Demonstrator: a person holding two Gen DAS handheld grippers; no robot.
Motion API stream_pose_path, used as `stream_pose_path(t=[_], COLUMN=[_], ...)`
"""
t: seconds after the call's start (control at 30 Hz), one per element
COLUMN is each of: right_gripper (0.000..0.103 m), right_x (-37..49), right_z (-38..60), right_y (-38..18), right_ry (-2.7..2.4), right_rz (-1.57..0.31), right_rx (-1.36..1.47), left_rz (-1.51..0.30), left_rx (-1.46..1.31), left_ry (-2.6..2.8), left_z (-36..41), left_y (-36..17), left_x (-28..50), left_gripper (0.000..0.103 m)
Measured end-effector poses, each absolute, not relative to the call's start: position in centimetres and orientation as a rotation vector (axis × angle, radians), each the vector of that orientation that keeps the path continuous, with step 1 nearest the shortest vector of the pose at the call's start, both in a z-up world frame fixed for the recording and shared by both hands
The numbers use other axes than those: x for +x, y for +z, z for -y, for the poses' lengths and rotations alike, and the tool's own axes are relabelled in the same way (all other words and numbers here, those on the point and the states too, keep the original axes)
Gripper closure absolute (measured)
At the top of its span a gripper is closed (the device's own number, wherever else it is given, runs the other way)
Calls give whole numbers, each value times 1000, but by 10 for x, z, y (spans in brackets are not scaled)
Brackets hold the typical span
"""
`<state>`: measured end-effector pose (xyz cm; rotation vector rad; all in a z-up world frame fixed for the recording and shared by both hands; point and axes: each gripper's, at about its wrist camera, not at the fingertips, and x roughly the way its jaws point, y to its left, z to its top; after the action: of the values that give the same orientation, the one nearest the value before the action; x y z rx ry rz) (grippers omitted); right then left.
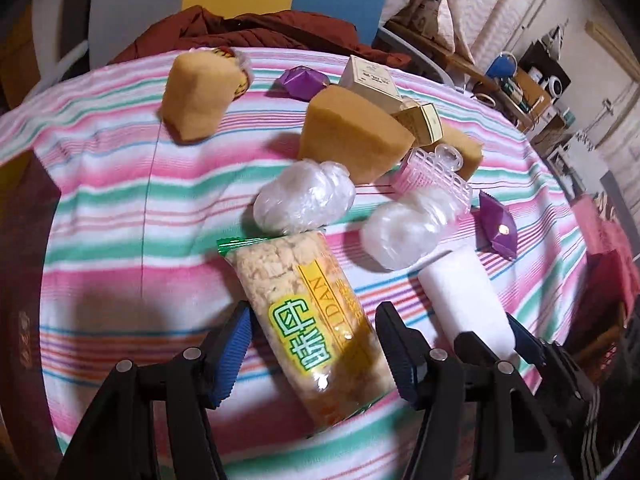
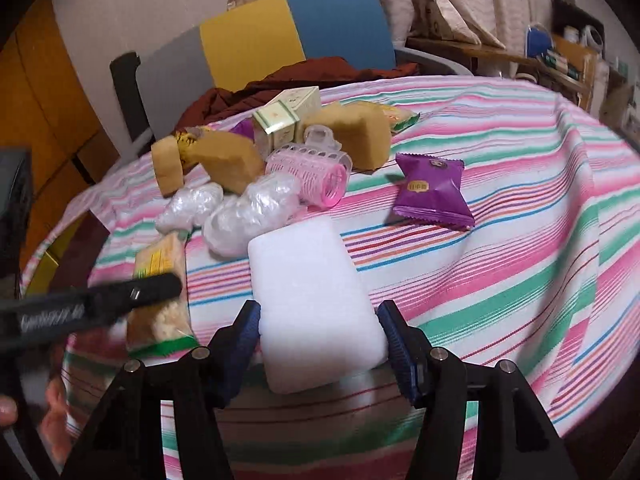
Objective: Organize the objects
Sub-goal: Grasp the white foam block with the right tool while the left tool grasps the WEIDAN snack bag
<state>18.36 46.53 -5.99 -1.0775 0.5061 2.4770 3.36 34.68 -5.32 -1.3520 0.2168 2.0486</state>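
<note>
My right gripper (image 2: pixel 320 344) has its jaws closed part-way on a white foam block (image 2: pixel 308 300); both blue pads press against the block's long sides near its close end, and the block lies flat on the striped cloth (image 2: pixel 520 240) that covers the bench, near the bench's near edge. My left gripper (image 1: pixel 316 348) stands with its jaws moderately open around a clear snack packet with green lettering (image 1: pixel 316 320). The packet lies between the pads; the right pad sits right at its edge, while a slim gap shows at the left pad, so I cannot say it is gripped. The packet rests on the cloth toward the near edge too, just left of the foam block.

Beyond the packet and the block lie two crinkled clear-plastic bundles (image 1: pixel 304 196), side by side and touching the far ends of both. Behind them is a pink hair roller (image 2: pixel 308 172) with a clear clip on top, and around it several tan sponges (image 1: pixel 352 136). Two small cream cartons (image 2: pixel 288 120) stand at the back of the heap, toward the far edge. A purple sachet (image 2: pixel 432 192) lies alone on the cloth to the right of the heap, apart from it; a second purple sachet (image 1: pixel 300 80) sits near the far edge. Past the far edge a dark red garment (image 2: pixel 312 76) is draped over a chair (image 2: pixel 288 36).
</note>
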Motion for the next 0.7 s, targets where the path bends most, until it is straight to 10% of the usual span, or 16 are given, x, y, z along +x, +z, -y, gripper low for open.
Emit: stream_pose_path(t=[0.43,0.7], right_gripper=[43,43], right_x=[184,179], right_z=[-449,-428], right_y=[-57,-47], right_ry=[2504,2555], right_rz=[-502,-480], right_rx=[-1105,-1129], left_rz=[-151,-65], left_rx=[-1281,-1290], left_ry=[2042,1990], left_z=[-300,-276], left_y=[-66,-65], left_x=[41,45], left_gripper=[39,60])
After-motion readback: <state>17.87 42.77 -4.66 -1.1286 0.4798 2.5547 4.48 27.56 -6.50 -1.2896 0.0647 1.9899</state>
